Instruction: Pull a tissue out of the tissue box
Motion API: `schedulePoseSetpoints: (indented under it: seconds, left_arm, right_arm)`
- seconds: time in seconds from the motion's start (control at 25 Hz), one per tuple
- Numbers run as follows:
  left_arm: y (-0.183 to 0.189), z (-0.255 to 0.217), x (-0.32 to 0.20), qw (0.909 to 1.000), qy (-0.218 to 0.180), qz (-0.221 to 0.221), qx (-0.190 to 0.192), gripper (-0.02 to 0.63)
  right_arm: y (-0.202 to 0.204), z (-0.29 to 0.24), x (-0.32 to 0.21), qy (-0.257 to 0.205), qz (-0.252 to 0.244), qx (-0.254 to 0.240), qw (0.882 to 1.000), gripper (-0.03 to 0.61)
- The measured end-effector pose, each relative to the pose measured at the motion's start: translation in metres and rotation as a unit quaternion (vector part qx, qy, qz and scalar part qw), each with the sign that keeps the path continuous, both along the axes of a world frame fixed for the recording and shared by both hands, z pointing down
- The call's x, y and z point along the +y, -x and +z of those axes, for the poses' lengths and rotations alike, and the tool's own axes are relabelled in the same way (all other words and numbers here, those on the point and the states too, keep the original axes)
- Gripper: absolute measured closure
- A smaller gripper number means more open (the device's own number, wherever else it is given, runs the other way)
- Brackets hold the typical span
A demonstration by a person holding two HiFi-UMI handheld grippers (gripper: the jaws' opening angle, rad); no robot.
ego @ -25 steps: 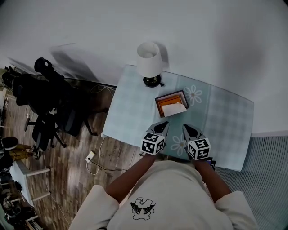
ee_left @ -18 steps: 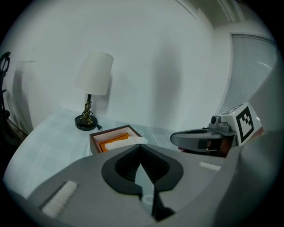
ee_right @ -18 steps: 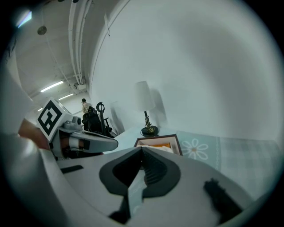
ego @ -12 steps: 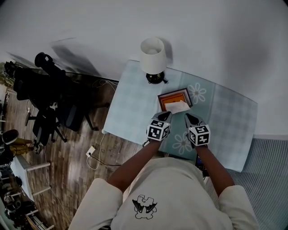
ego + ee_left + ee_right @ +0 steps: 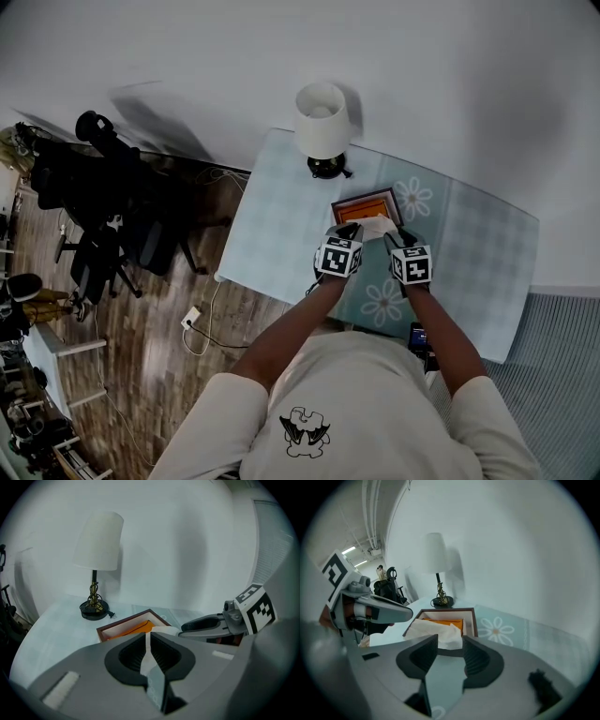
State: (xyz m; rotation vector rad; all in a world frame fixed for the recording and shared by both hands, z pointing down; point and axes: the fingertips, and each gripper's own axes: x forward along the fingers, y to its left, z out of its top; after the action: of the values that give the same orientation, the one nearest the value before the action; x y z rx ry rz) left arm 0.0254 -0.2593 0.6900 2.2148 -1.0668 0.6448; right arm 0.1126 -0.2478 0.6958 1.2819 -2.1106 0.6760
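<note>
The right gripper (image 5: 450, 651) points down at the tissue box (image 5: 474, 618), its jaws opening with nothing between them yet. It is probably getting ready to straddle the white tissue (image 5: 433, 631) that bunches up out of the box just ahead of its tips. The left gripper (image 5: 146, 641), jaws together and empty, sits just left of the right one and faces the same box, perhaps to steady it. Each gripper's own body hides the box's near edge, so I cannot tell whether the right tips touch the tissue.
</note>
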Motion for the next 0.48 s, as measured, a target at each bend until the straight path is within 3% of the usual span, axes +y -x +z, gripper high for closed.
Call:
schedulePoseSetpoints:
  seconds: [0.2, 0.48]
  left_arm:
    - [-0.002, 0.012, -0.003, 0.9998, 0.006, 0.010, -0.016, 0.574]
    - [0.000, 0.017, -0.004, 0.9998, 0.014, 0.005, -0.014, 0.574]
  right_arm:
    - [-0.011, 0.018, -0.009, 0.024, 0.019, -0.005, 1.000, 0.402]
    - [0.007, 0.027, -0.013, 0.039, 0.002, -0.026, 0.999, 0.399]
